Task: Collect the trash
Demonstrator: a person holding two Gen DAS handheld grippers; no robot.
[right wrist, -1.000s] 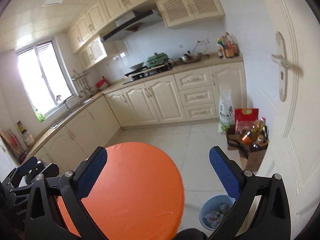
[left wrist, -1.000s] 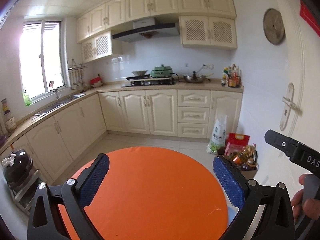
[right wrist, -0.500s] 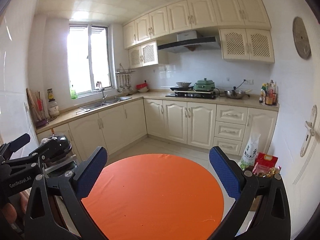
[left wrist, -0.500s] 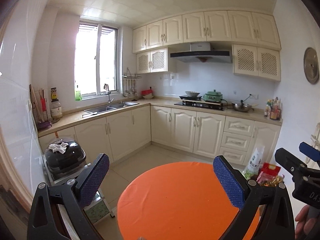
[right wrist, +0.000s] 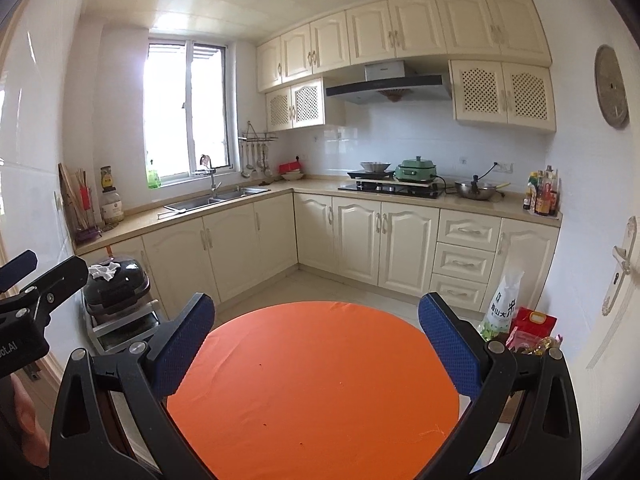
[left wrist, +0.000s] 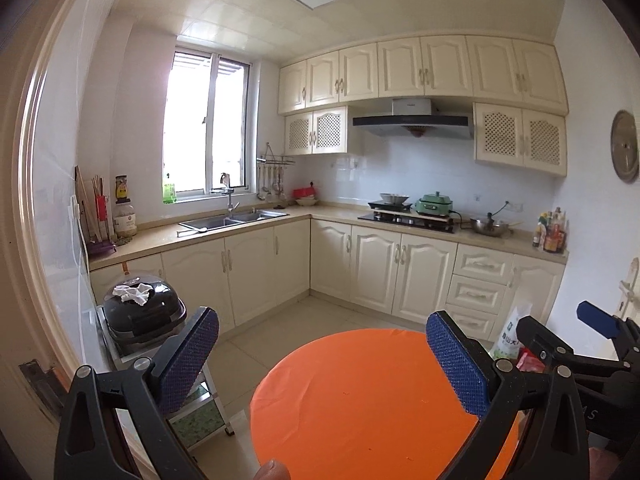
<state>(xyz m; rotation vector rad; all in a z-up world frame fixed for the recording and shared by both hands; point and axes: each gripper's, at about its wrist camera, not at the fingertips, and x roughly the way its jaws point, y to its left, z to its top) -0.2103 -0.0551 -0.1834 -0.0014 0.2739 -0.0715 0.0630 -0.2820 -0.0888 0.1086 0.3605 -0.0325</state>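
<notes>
My left gripper (left wrist: 324, 360) is open over the near edge of a round orange table (left wrist: 360, 404), with nothing between its blue pads. My right gripper (right wrist: 316, 346) is open too, over the same table (right wrist: 312, 384), and also holds nothing. Each gripper shows at the edge of the other's view: the right one (left wrist: 566, 326) and the left one (right wrist: 44, 270). A crumpled white scrap (left wrist: 132, 294) lies on a black domed appliance (left wrist: 142, 316) on a low rack, left of the table. Only tiny crumbs (right wrist: 265, 425) dot the tabletop.
Cream cabinets (right wrist: 360, 236) line the back and left walls under a counter with a sink (right wrist: 216, 198) and a stove (right wrist: 390, 189). A rice bag (right wrist: 502, 306) and red packets (right wrist: 534, 322) stand by the door on the right. Tiled floor (left wrist: 320, 316) lies beyond the table.
Both views have swung up and to the left, from the table and floor to the whole kitchen. The blue bin by the table has left the right wrist view. Both grippers stayed open.
</notes>
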